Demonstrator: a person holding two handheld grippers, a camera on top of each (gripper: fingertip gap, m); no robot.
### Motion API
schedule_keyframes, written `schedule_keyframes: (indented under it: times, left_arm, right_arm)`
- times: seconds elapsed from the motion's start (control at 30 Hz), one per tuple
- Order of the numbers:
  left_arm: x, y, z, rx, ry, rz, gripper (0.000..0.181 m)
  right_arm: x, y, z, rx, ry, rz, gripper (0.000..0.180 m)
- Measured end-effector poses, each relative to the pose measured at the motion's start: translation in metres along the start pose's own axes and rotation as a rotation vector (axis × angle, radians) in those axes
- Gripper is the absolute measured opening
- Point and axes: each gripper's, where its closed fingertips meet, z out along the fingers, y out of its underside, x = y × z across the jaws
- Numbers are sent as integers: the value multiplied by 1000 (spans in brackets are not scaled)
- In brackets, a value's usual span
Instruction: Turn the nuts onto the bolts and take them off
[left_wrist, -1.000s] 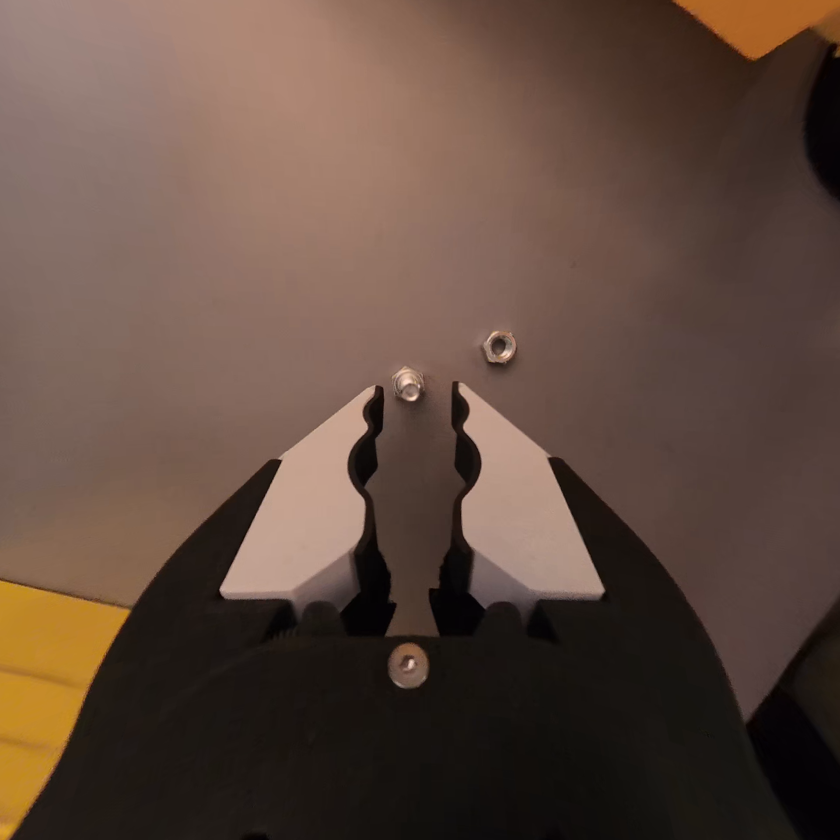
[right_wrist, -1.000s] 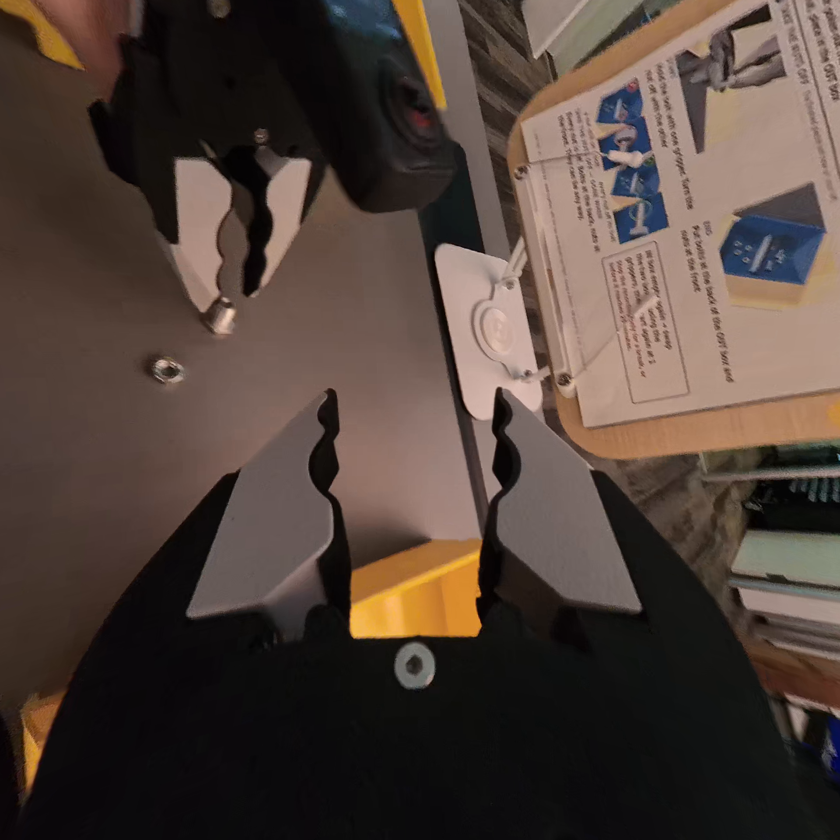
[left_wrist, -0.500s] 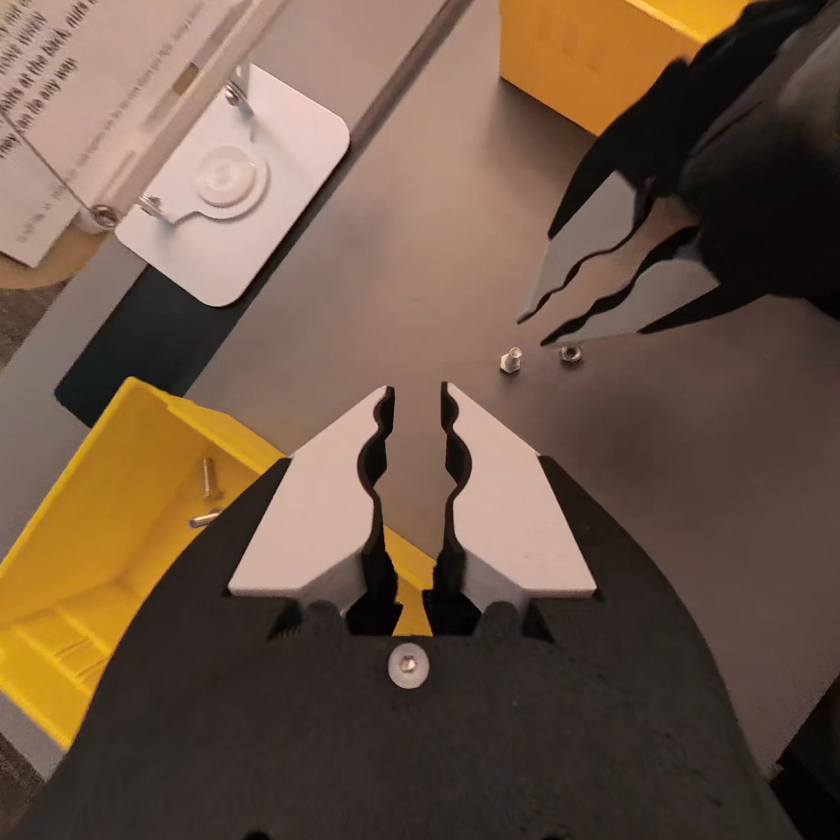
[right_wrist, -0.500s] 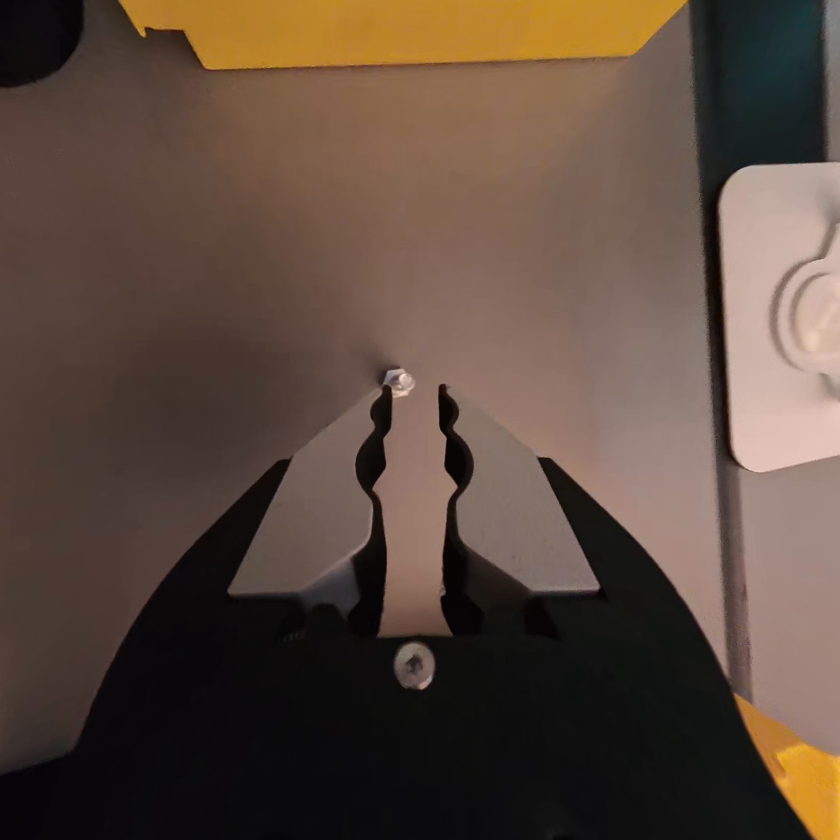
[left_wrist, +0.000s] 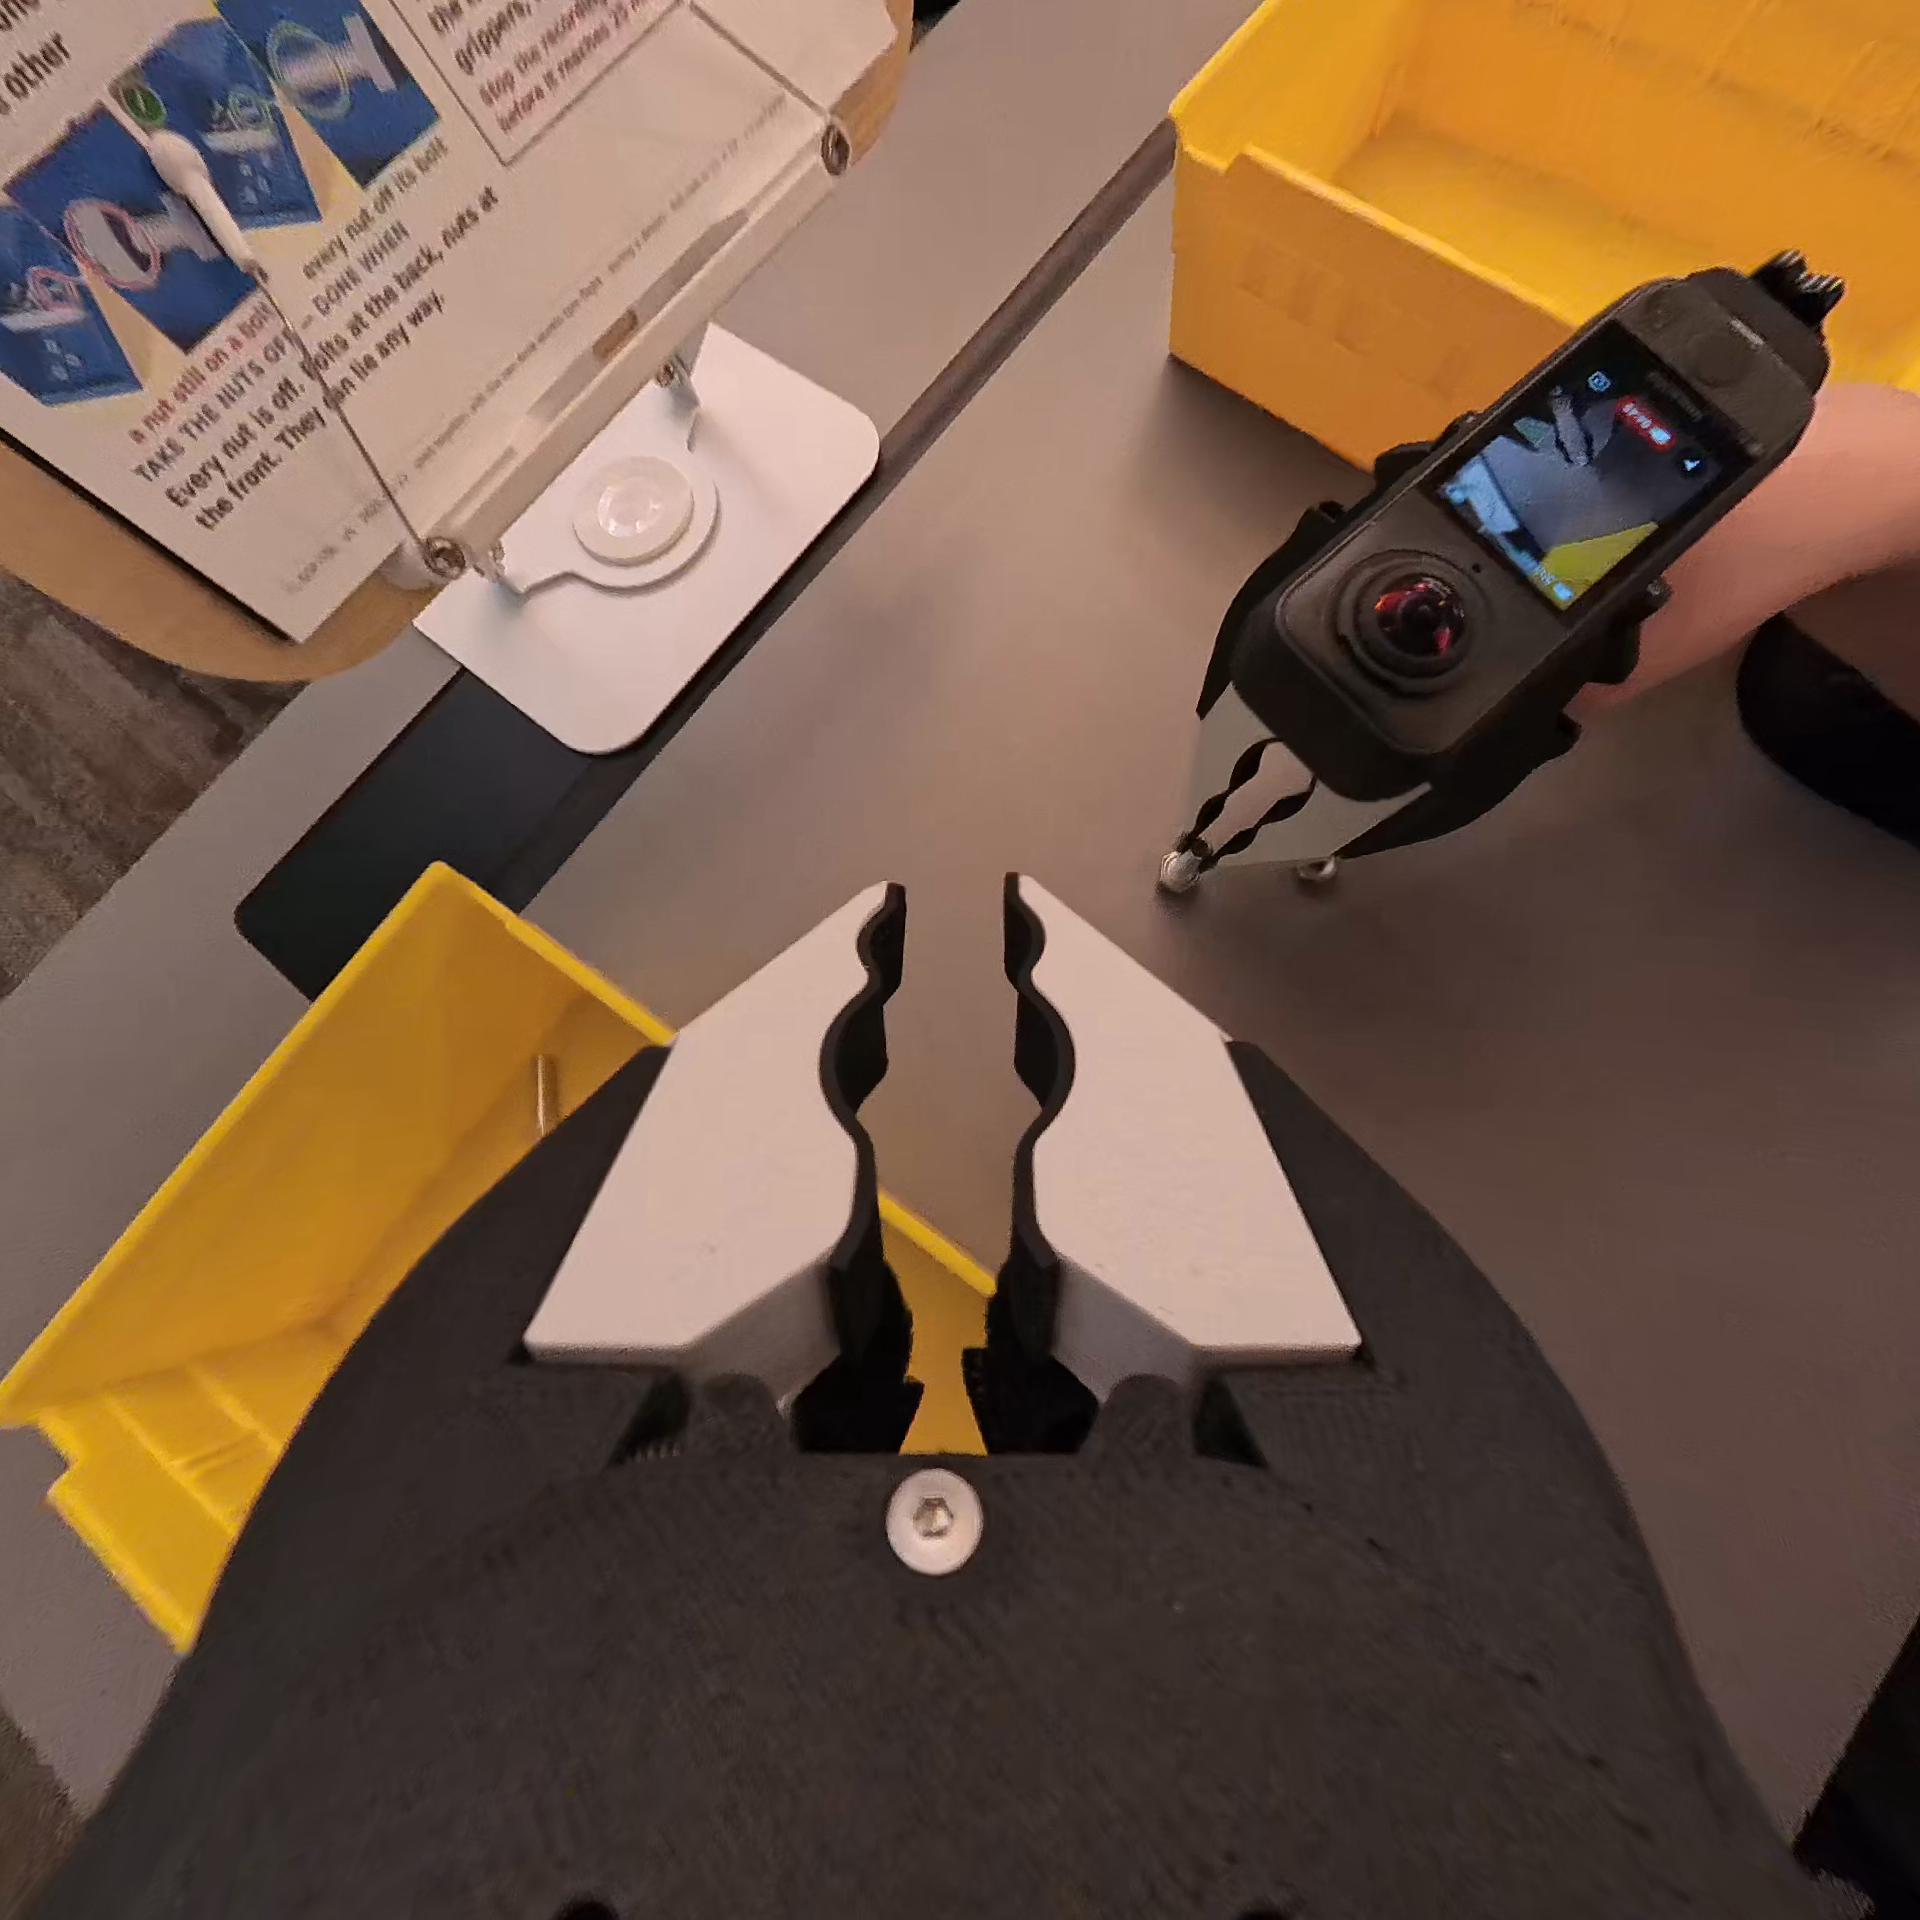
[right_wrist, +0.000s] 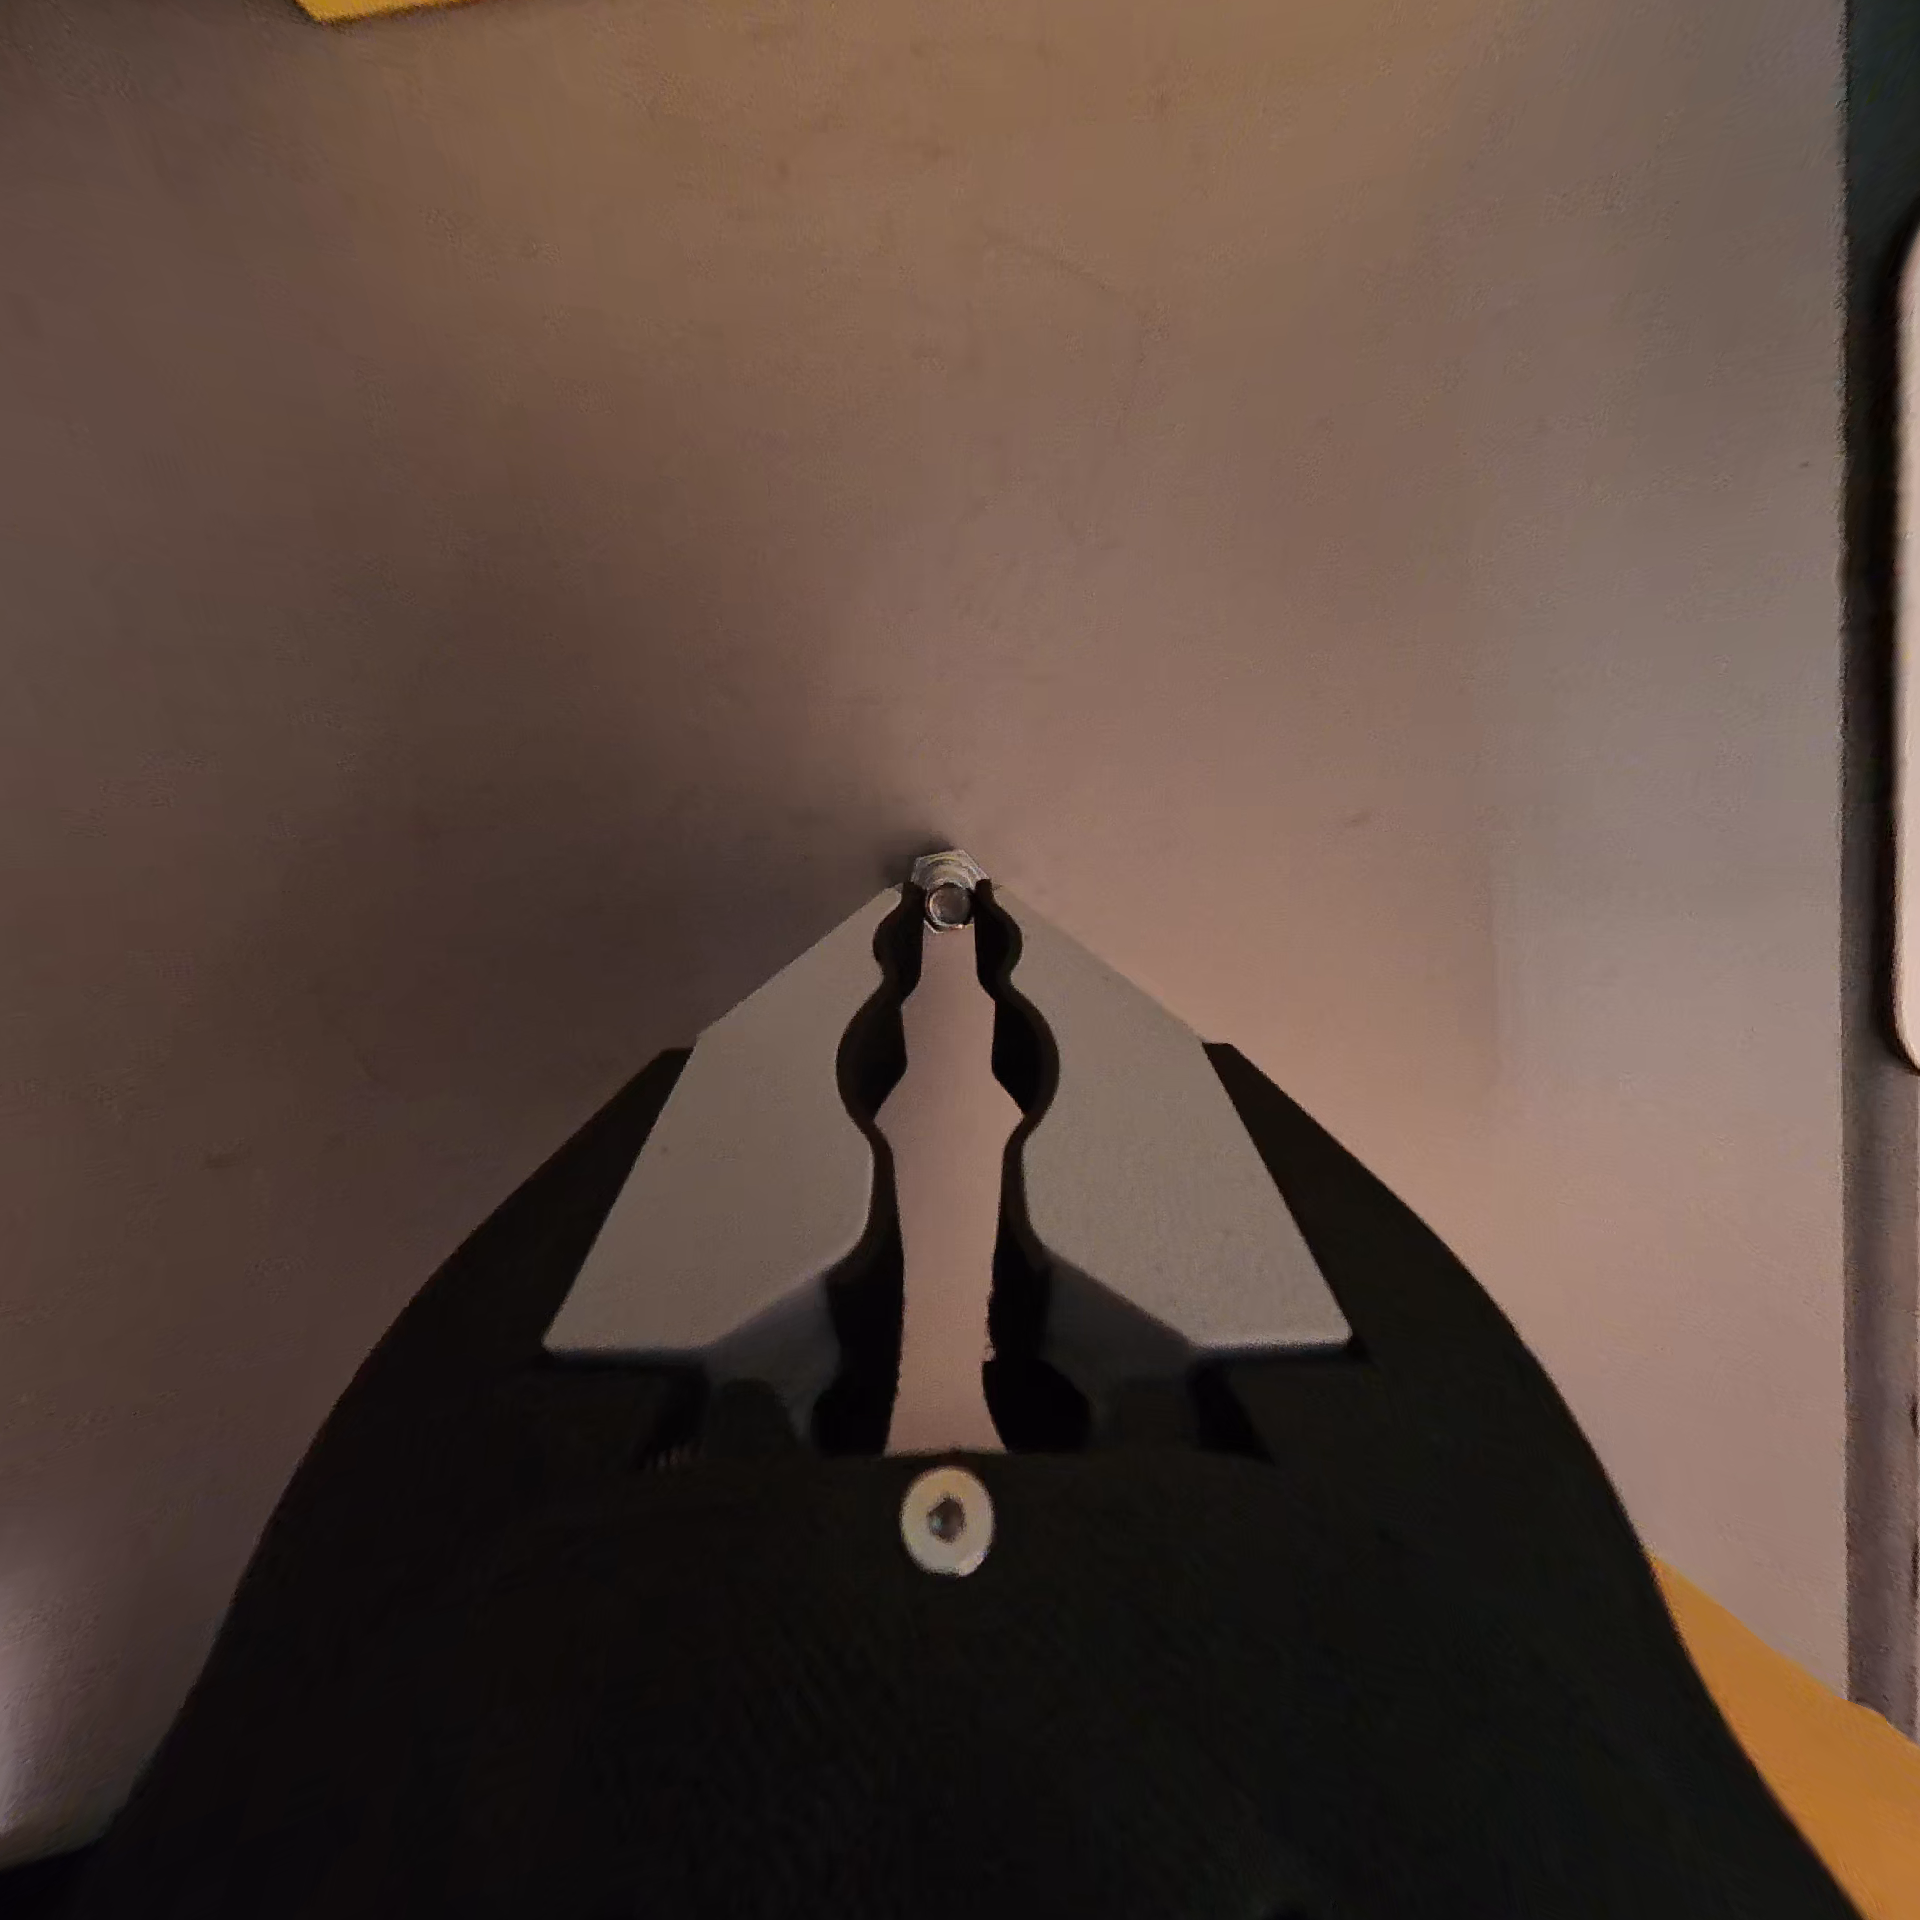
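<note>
My right gripper (right_wrist: 948, 902) is pinching the upright bolt (right_wrist: 943, 896) off the table (right_wrist: 935, 416), left gripper (left_wrist: 954, 914) empty, slightly parted; next, fetch the nut (left_wrist: 1317, 869) just beside that bolt.

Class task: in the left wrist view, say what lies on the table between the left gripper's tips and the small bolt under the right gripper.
Nothing: between the left gripper and the bolt, the left wrist view shows only bare grey table.
</note>
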Motion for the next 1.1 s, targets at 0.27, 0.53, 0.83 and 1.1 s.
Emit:
schedule_keyframes:
  times: [0.27,0.53,0.83,1.1]
  left_arm:
    - [21,-52,0,321,126,80,36]
    - [92,-75,58,501,235,227,65]
    - [107,-71,100,555,-32,422,39]
    - [124,-68,101,558,64,427,28]
  right_arm:
    - [30,-33,-102,349,92,158,8]
    - [44,-23,-186,520,207,257,9]
    - [29,-13,-180,437,134,282,8]
    - [22,-9,-173,375,135,231,8]
